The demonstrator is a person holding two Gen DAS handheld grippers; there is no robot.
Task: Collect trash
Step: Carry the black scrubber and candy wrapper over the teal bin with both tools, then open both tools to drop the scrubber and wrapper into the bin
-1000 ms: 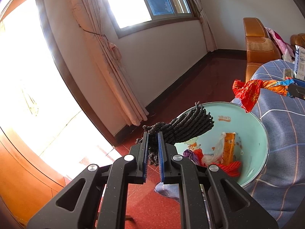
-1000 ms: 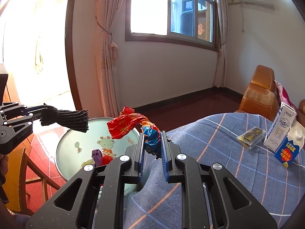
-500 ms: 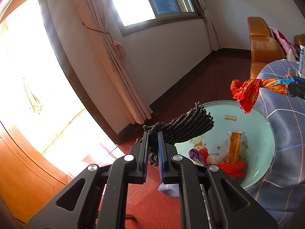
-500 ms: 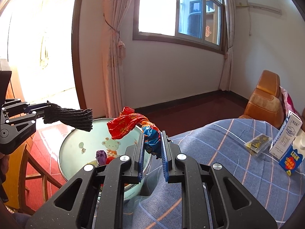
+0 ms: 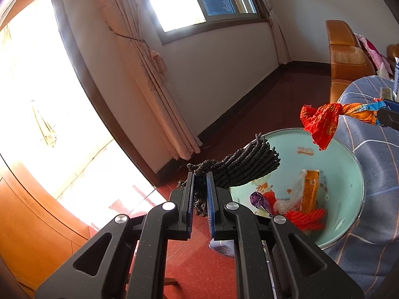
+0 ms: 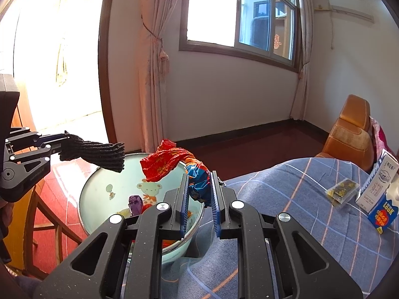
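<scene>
My left gripper [image 5: 199, 174] is shut on a dark knitted cloth [image 5: 239, 167], which sticks out over the near rim of a pale green basin [image 5: 349, 179]. The basin holds several scraps: an orange packet [image 5: 310, 190], a red net, a purple wrapper. My right gripper [image 6: 198, 174] is shut on a crumpled red, orange and blue wrapper [image 6: 169, 164], held in the air above the basin [image 6: 99, 189]. The right wrist view also shows the left gripper [image 6: 66, 138] with the cloth [image 6: 97, 155] at the left.
A blue checked cloth [image 6: 299, 199] covers the table beside the basin. On it lie a small clear packet [image 6: 340, 190] and two cartons [image 6: 376, 189] at the right. An orange armchair [image 5: 346, 57] stands behind. Red floor, curtain and window wall lie beyond.
Both views have drifted slightly, so the basin and table appear shifted a little. Both grips stay as they were.
</scene>
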